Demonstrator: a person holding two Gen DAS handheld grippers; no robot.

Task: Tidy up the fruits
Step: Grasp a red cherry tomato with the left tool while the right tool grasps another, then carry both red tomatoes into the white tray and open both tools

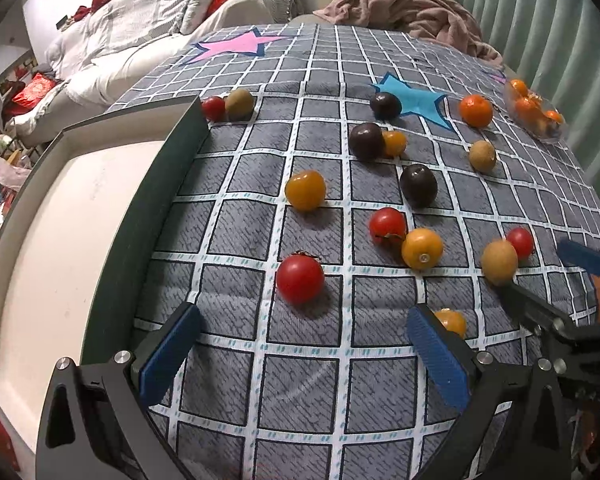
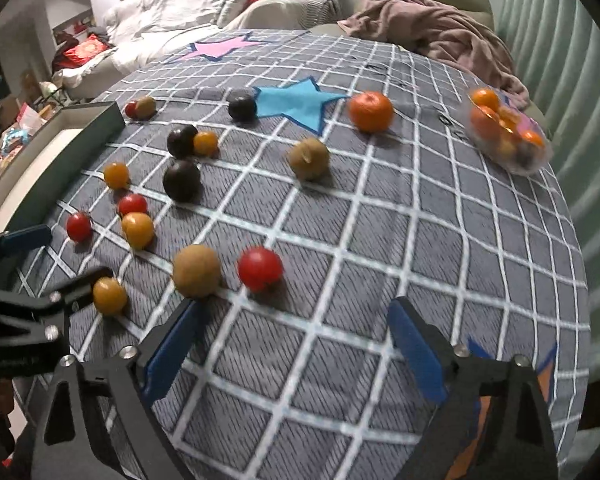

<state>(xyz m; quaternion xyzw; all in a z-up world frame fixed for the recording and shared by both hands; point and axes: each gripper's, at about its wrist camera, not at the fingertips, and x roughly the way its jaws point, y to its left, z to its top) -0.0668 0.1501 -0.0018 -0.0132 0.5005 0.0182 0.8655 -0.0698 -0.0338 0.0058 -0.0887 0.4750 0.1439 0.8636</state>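
Many small fruits lie scattered on a grey checked cloth (image 1: 300, 380): red tomatoes (image 1: 300, 279), yellow tomatoes (image 1: 305, 190), dark plums (image 1: 418, 185), brown kiwis (image 1: 499, 262) and an orange (image 1: 476, 110). My left gripper (image 1: 300, 356) is open and empty, just short of the nearest red tomato. My right gripper (image 2: 296, 344) is open and empty, just short of a brown kiwi (image 2: 196, 270) and a red tomato (image 2: 259, 268). The right gripper's fingers also show at the right edge of the left wrist view (image 1: 584, 258).
A white tray with a dark green rim (image 1: 160, 200) sits at the cloth's left edge. A clear bag of small oranges (image 2: 508, 136) lies at the far right. A pink blanket (image 2: 440, 36) and bedding lie beyond the cloth. Blue and pink stars mark the cloth.
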